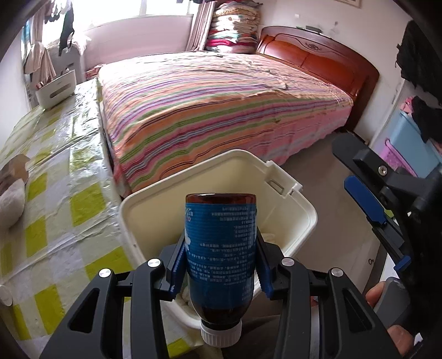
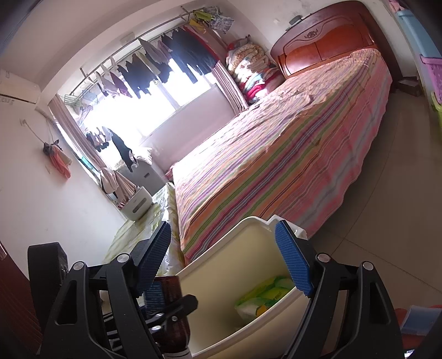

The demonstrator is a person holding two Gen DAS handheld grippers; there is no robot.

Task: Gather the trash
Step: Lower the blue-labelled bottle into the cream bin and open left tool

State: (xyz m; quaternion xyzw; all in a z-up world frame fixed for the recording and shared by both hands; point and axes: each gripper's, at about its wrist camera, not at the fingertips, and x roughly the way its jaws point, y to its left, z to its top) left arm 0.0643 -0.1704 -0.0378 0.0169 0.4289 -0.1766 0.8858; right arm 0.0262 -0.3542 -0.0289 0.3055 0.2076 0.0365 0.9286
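Item one: my left gripper [image 1: 221, 265], blue pads clamped on both sides of a brown bottle [image 1: 221, 248]. The bottle is held upside down, white ribbed cap toward the camera and base pointing away, directly over the open cream bin [image 1: 298, 212].

Item two: the label. Blue wrap with rows of small white print; I cannot read any of it, nor make out a brand.

Item three: my right gripper [image 2: 223, 259], jaws spread wide with nothing between the pads. It sits just beside the bin's right edge; a hand [image 1: 386, 317] shows at its handle in the left view.

Item four: bin contents. A crumpled yellow-green and white wrapper [image 2: 265, 298] lies at the bottom.

Item five: surfaces. To the left, a table under a glossy yellow-and-white checked cover [image 1: 55, 193], carrying a white slotted container [image 1: 56, 88] at its far end. Behind the bin, a bed with a multicolour striped sheet [image 1: 221, 105] and a red-brown wooden headboard [image 1: 317, 58].

Item six: room. Folded quilts [image 1: 234, 24] stacked beside the headboard, clothes [image 2: 165, 63] hanging on a rail across the bright window, beige tile floor [image 2: 386, 221].
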